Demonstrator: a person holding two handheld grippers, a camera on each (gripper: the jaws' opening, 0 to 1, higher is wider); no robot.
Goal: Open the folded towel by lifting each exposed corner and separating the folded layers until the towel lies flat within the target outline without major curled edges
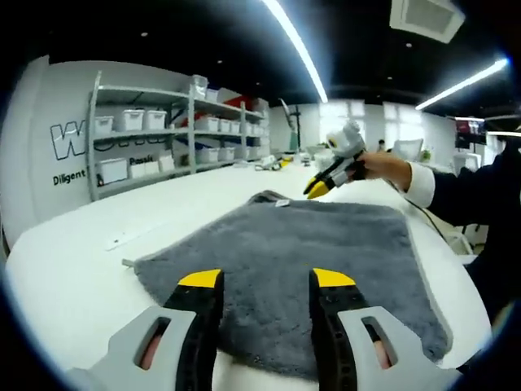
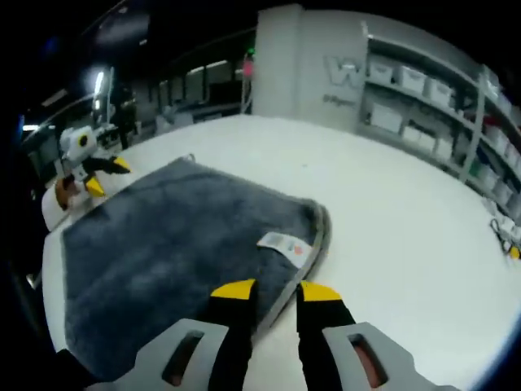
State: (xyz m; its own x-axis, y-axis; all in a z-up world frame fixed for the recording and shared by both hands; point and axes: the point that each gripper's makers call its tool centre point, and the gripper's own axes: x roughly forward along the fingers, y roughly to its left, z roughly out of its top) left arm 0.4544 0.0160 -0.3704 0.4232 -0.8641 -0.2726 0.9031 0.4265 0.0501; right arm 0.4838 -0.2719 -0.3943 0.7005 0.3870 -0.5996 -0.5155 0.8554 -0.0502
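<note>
**Grey towel spread on the white table, both grippers at its edges**

Left gripper view. Your left gripper (image 1: 266, 281) hangs over the near edge of the grey towel (image 1: 301, 244), its yellow-tipped fingers (image 1: 200, 281) released, with pile showing in the gap between them and nothing held. The towel lies on the white table (image 1: 73, 269), mostly flat, with one far corner (image 1: 273, 197) turned over and a small white label beside it. Farther right, your right gripper (image 1: 319, 189) hovers at that far corner, held in a hand (image 1: 387, 167) that comes out of a dark sleeve with a white cuff. Beyond the table's far left edge stands a shelving rack (image 1: 163, 134) loaded with white bins.

Right gripper view. At the table's far left edge your left gripper (image 2: 106, 175) sits by the towel's opposite border. The towel (image 2: 163, 252) covers the left part of the table (image 2: 407, 228). Its white label (image 2: 285, 244) lies on the folded-over corner, whose hem curls up along the right border. Your right gripper (image 2: 274, 289) straddles this hem, fingers (image 2: 234, 291) parted and gripping nothing. Shelves (image 2: 440, 106) line the wall at the right.
</note>
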